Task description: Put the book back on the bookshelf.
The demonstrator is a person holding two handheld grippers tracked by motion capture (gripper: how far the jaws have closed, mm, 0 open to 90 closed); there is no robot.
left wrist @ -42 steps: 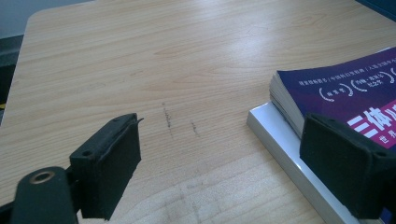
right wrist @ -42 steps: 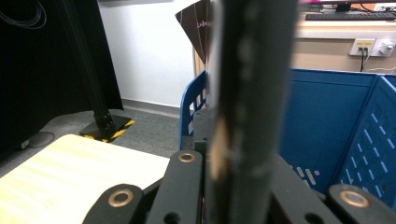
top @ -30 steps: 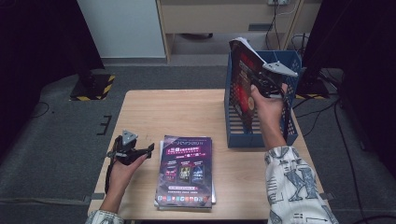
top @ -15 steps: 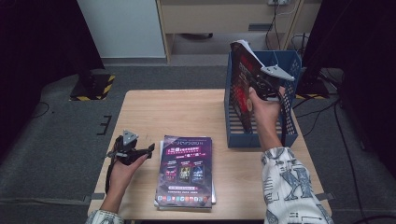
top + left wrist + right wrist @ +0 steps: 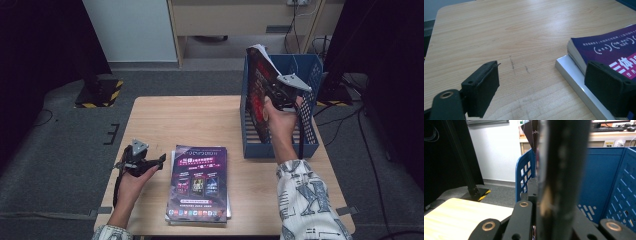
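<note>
My right gripper (image 5: 280, 97) is shut on a dark red-covered magazine (image 5: 259, 92), held upright and tilted inside the blue file basket (image 5: 310, 75) at the table's right. In the right gripper view the magazine's edge (image 5: 559, 170) stands between my jaws, with the basket wall (image 5: 524, 175) behind. My left gripper (image 5: 159, 161) rests open near the table's front left, just left of a stack of purple magazines (image 5: 199, 182). The left gripper view shows nothing between its pads (image 5: 482, 88), and the stack (image 5: 604, 50) lies to the right.
The wooden table (image 5: 190, 120) has bare room at its back left. A white book (image 5: 574, 77) lies at the bottom of the stack. Black stands and cables sit on the floor behind and right of the table.
The right hand has lowered the dark magazine slightly into the blue basket. The left gripper has stayed in place.
</note>
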